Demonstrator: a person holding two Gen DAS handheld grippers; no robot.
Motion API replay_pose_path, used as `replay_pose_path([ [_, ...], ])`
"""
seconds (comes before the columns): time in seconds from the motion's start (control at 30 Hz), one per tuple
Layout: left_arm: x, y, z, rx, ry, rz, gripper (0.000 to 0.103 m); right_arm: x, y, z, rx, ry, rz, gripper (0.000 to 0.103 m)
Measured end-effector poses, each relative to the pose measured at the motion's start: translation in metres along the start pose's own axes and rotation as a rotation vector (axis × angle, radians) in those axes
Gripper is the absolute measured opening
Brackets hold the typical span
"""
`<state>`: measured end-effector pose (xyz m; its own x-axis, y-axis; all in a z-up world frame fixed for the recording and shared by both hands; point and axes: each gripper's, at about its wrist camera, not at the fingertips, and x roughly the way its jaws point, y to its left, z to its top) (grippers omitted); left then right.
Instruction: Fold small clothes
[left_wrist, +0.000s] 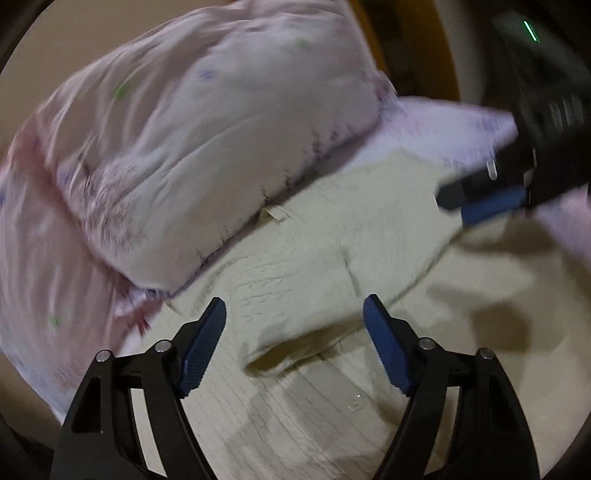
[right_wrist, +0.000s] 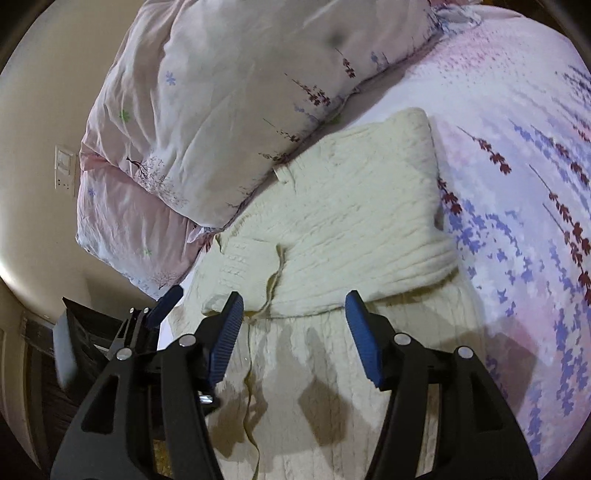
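Both grippers hang over a cream knitted sweater (right_wrist: 343, 229) spread on a bed. Nearest the lens in the right wrist view, the right gripper (right_wrist: 293, 314) stands released — blue pads parted, nothing between them — above the fold line where the sweater's upper part lies doubled over its lower part. The left gripper (left_wrist: 293, 317) is likewise released, its jaws wide over the knit and gripping nothing; a loose flap of the garment lies just below its fingertips.

The sweater rests on a bedspread (right_wrist: 517, 184) printed with purple and dark red flower sprigs, its far edge touching a pale pink pillow (right_wrist: 229, 110). Beyond the pillow a cream wall carries a switch plate (right_wrist: 65, 166).

The left wrist view is smeared with blur, and the pillow's print there is hard to make out. Each gripper shows only partly in the other's view, cut by the frame edge. No container is visible.
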<state>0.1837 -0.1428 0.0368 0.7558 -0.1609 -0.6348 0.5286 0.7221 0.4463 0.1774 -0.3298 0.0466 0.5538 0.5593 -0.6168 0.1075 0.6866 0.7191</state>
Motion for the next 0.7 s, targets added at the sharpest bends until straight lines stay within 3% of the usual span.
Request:
replay_pose_path([
  [0.17, 0.006, -0.004, -0.01, 0.054, 0.013, -0.033, 0.07, -0.003, -0.01, 0.001, 0.015, 0.004, 0.012, 0.059],
  [0.23, 0.012, -0.009, -0.012, 0.119, 0.03, 0.007, 0.056, -0.003, -0.013, 0.001, 0.022, 0.003, 0.013, 0.061],
  [0.3, 0.016, -0.01, -0.008, 0.127, 0.042, -0.008, 0.044, -0.002, -0.015, 0.001, 0.029, 0.006, 0.019, 0.061],
  [0.37, 0.023, -0.01, -0.004, 0.123, 0.058, -0.016, 0.027, -0.002, -0.016, -0.001, 0.035, 0.012, 0.027, 0.061],
  [0.4, 0.027, -0.009, -0.003, 0.114, 0.069, -0.019, 0.012, -0.002, -0.016, -0.001, 0.036, 0.014, 0.028, 0.061],
  [0.47, 0.031, 0.005, -0.002, 0.016, 0.092, -0.094, 0.007, -0.004, -0.015, -0.002, 0.036, 0.018, 0.024, 0.061],
  [0.6, 0.027, 0.061, -0.008, -0.356, 0.064, -0.302, 0.006, -0.012, -0.01, -0.003, 0.029, 0.007, 0.039, 0.061],
  [0.7, 0.021, 0.092, -0.021, -0.548, 0.025, -0.349, 0.006, -0.01, -0.005, -0.005, 0.03, 0.023, 0.069, 0.061],
])
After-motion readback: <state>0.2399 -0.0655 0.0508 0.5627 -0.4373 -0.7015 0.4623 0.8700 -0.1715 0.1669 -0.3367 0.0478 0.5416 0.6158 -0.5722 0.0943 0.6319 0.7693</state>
